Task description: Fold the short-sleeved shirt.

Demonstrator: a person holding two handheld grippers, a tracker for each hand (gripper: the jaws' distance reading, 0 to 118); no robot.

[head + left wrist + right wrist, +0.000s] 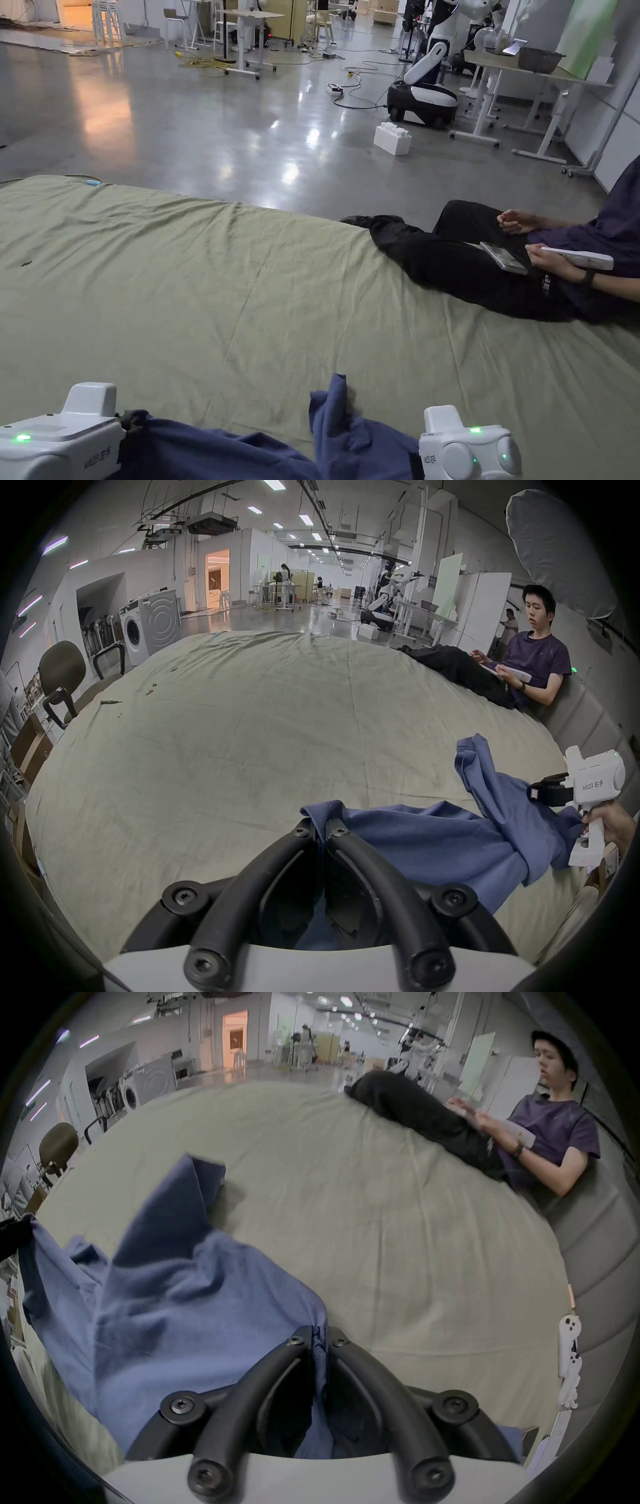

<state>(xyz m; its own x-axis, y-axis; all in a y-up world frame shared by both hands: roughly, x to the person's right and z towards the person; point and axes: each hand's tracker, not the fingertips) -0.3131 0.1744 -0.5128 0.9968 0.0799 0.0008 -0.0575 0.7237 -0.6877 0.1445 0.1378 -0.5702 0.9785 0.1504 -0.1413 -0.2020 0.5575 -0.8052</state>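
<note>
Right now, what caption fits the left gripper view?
Left gripper pinching a blue short-sleeved shirt over a green sheet.

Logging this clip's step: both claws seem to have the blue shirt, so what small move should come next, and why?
Probably draw the two claws apart and lay the cloth flat. The left claw and right claw each pinch an edge of the blue short-sleeved shirt, which sags bunched between them, one flap sticking up, over the pale green sheet.

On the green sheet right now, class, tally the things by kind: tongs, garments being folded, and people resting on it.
Tongs: 2, left tongs and right tongs
Garments: 1, blue shirt
People resting: 1, person
Total: 4
</note>
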